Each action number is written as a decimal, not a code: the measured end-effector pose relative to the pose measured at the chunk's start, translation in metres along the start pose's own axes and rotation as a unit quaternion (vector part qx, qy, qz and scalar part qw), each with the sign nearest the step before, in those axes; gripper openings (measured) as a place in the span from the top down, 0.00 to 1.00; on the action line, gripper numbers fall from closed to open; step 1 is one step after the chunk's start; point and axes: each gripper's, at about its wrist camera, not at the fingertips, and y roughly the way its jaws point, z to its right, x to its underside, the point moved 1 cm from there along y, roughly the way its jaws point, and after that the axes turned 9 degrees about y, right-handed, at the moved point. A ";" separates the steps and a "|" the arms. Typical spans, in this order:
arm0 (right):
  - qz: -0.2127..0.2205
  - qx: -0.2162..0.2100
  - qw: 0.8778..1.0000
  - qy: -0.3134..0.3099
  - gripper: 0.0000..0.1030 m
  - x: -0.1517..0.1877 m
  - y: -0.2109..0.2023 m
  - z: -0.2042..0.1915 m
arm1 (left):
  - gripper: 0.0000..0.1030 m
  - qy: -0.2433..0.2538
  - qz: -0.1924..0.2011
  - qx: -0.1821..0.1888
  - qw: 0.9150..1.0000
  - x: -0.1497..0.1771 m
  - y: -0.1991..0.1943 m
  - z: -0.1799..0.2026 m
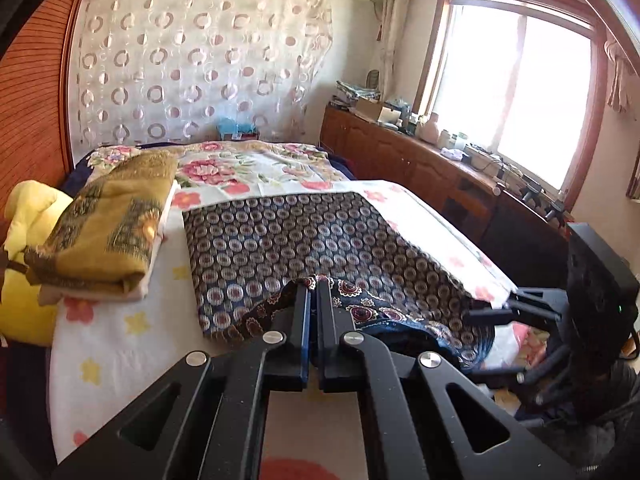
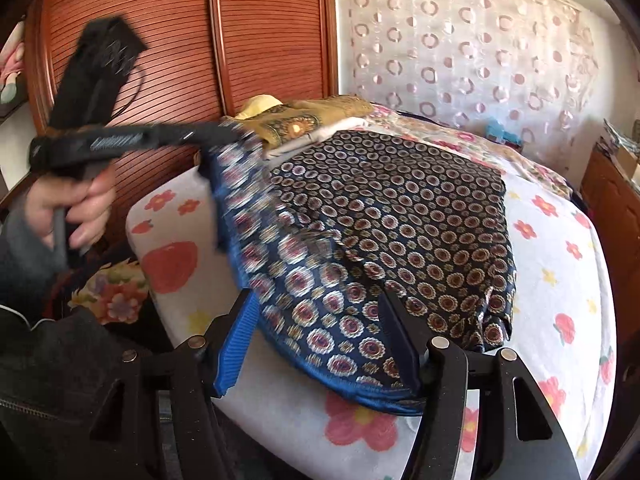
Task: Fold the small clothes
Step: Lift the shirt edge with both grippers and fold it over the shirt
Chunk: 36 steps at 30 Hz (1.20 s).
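A dark blue cloth with round medallion prints [image 1: 280, 240] lies spread on the floral bed sheet [image 1: 112, 340]. My left gripper [image 1: 314, 286] is shut on its near edge, which is pulled up into a fold. In the right wrist view the left gripper [image 2: 234, 136], held by a person's hand [image 2: 72, 200], lifts the cloth's [image 2: 400, 208] left corner clear of the bed; that part is blurred. My right gripper [image 2: 320, 308] is open and straddles the cloth's near edge, pads apart from it. In the left wrist view, the right gripper [image 1: 500, 306] sits at the cloth's right corner.
A folded mustard blanket [image 1: 108, 232] lies on the bed left of the cloth, beside a yellow pillow [image 1: 24, 240]. A slatted wooden wardrobe [image 2: 160, 40] stands behind. A low wooden cabinet [image 1: 420, 160] with clutter runs under the window.
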 end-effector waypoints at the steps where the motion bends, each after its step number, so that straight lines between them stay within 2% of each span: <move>1: 0.000 0.001 1.000 0.000 0.38 0.000 0.001 0.000 | 0.97 -0.002 0.002 -0.001 1.000 -0.002 0.002 -0.002; 8: -0.012 0.016 1.000 -0.002 0.38 0.003 0.009 0.007 | 0.97 -0.010 0.004 -0.008 1.000 -0.005 0.006 -0.007; 14: -0.024 0.051 0.998 0.028 0.38 0.002 0.021 0.037 | 0.97 -0.016 0.003 -0.022 1.000 -0.002 0.007 -0.014; 18: -0.019 0.051 0.998 0.032 0.39 -0.001 0.022 0.042 | 0.97 -0.022 0.001 -0.028 0.999 0.000 0.009 -0.017; 19: -0.017 0.049 0.998 0.032 0.50 -0.002 0.022 0.042 | 0.97 -0.022 0.001 -0.029 0.999 0.000 0.010 -0.017; 20: -0.016 0.045 0.998 0.031 0.56 -0.002 0.022 0.041 | 0.97 -0.023 0.001 -0.030 0.999 0.000 0.010 -0.019; 22: -0.020 0.026 0.999 0.030 0.86 -0.003 0.023 0.041 | 0.97 -0.025 0.002 -0.032 0.999 0.000 0.011 -0.021; 24: -0.017 0.013 0.999 0.028 0.94 -0.006 0.026 0.043 | 0.97 -0.029 0.005 -0.038 0.999 -0.002 0.014 -0.025; 31: 0.024 0.019 0.999 0.010 0.96 -0.058 0.026 0.060 | 0.97 -0.037 0.003 -0.057 0.998 -0.019 0.036 -0.049; 36: 0.017 0.030 0.999 -0.001 0.96 -0.088 0.048 0.077 | 0.97 -0.040 -0.004 -0.066 0.997 -0.031 0.058 -0.065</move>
